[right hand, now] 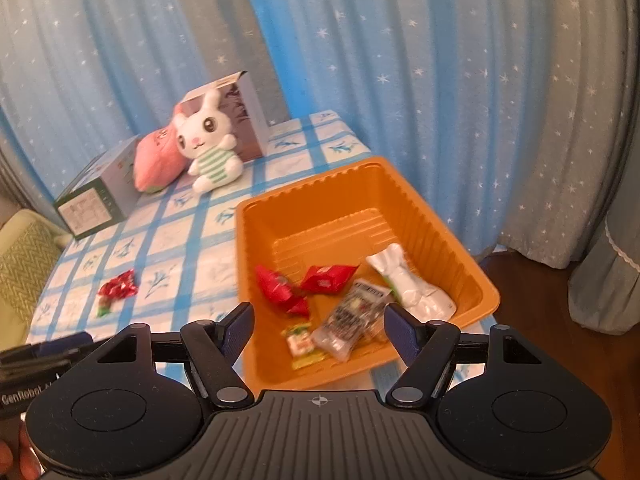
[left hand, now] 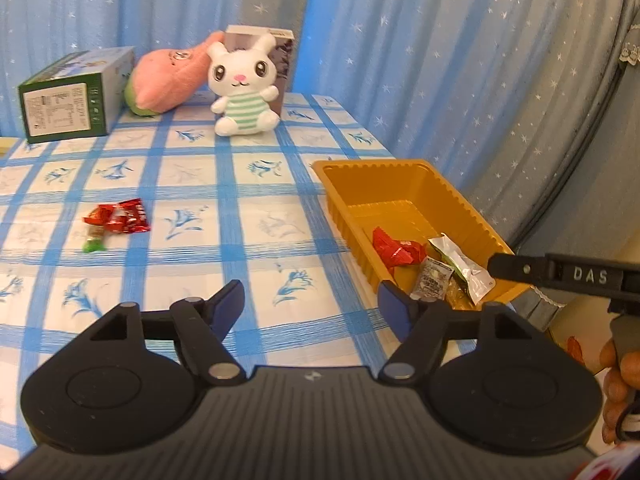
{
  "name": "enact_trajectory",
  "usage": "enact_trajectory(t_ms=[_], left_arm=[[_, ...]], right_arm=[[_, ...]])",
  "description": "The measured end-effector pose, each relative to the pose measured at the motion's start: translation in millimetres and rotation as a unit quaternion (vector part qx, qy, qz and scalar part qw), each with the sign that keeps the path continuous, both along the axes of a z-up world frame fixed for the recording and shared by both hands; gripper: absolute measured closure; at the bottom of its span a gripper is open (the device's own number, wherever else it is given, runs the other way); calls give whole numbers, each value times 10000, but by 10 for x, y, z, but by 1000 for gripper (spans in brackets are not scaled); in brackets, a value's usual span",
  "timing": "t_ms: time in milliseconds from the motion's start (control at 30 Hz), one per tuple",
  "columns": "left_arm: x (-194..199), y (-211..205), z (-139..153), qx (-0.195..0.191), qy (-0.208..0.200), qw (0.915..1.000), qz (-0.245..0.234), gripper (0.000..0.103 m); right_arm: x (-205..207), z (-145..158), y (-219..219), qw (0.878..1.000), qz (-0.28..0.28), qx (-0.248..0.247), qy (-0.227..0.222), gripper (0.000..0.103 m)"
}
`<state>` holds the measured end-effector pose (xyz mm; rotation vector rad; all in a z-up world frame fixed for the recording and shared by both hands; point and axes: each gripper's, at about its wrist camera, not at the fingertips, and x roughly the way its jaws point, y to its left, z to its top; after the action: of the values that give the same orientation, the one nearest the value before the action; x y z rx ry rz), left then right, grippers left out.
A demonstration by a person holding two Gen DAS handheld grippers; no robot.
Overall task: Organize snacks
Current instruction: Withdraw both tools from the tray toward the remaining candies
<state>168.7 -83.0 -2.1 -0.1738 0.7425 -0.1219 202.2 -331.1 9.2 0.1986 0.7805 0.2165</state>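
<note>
nearest the left wrist camera, the left hand-held gripper (left hand: 311, 300) hovers above the counter (left hand: 256, 248) with its two blue-tipped fingers spread wide and nothing between them. the counter wears a white cloth with blue checks and small blue flowers. to the right, at the counter's edge, sits an orange tray (left hand: 472, 208) with ribbed walls. inside its near end lie a red wrapped snack (left hand: 396, 251), a silver-white packet (left hand: 464, 266) and a small clear printed packet (left hand: 434, 283), all close together. out on the cloth to the left, well apart from the tray, lies a loose red snack wrapper (left hand: 120, 217) with a little green sweet (left hand: 94, 243) just beside it. at the far side stand a white plush bunny (left hand: 244, 86) in a green striped outfit, a pink plush (left hand: 172, 76) leaning next to it, a green box (left hand: 74, 96) on its side and a tall box (left hand: 280, 56) behind the bunny. the right hand-held gripper (left hand: 568, 276) reaches in from the right over the tray's near corner.

from the right wrist camera, the right gripper's fingers are spread wide over the tray's near end, gripping nothing. the tray holds two red snacks, a white packet, a clear printed packet and a small yellow-green one. the loose red wrapper stays out on the cloth to the left. blue star-print curtains (right hand: 440, 80) hang behind.
</note>
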Motion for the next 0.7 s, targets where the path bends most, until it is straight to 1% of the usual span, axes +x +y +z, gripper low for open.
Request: enact_trajectory(t_ms=[67,167,267,700], left_arm=[[-86,67,39,8,-68,10000,48,25],[-209,179,105,13,-139,9998,106,22],[-330,302,164,29,-190,9997,170,21],[-772,857,286,103,-333,9976,591,8]], right_arm=[[-93,27,71,10000,62,-30,-7,31],[-195,69,189,9998,171,-73,-22,31],[-294,104,312,9996,257,-124,-42,31],[-607,117,857,9973,709,-151,-68,31]])
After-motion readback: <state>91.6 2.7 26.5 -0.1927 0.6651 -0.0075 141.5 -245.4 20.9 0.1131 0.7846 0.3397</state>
